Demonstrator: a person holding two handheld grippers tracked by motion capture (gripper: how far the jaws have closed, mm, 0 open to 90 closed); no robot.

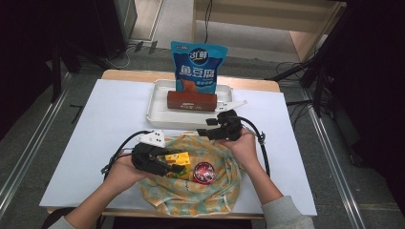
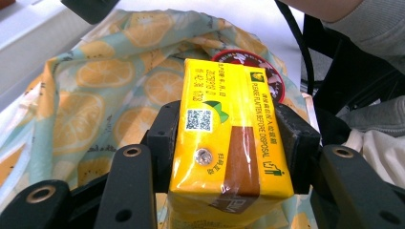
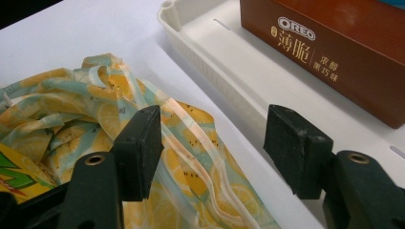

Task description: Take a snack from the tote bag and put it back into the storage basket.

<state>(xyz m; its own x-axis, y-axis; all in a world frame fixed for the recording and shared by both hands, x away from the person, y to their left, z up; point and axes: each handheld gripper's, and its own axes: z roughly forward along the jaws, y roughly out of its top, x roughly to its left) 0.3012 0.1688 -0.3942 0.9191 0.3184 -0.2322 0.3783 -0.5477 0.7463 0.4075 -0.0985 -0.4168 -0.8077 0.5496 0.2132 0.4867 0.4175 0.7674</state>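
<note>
A yellow drink carton point(image 1: 178, 162) point(image 2: 229, 138) is clamped between the jaws of my left gripper point(image 1: 168, 165) point(image 2: 231, 138), just above a lemon-print cloth bag point(image 1: 191, 183) point(image 2: 86, 105) spread on the white table. A round red tin point(image 1: 204, 172) point(image 2: 267, 71) lies on the bag right beside the carton. My right gripper point(image 1: 210, 128) point(image 3: 212, 148) is open over the bag's far edge point(image 3: 181, 157), near its pale handles, with nothing between its fingers.
Behind the bag stands a white tray point(image 1: 160, 112) point(image 3: 229, 52) holding a brown Oreo box point(image 1: 192, 101) point(image 3: 334, 52) and an upright blue snack pouch point(image 1: 197, 67). The white table sheet point(image 1: 86, 143) reaches the wooden edge on each side.
</note>
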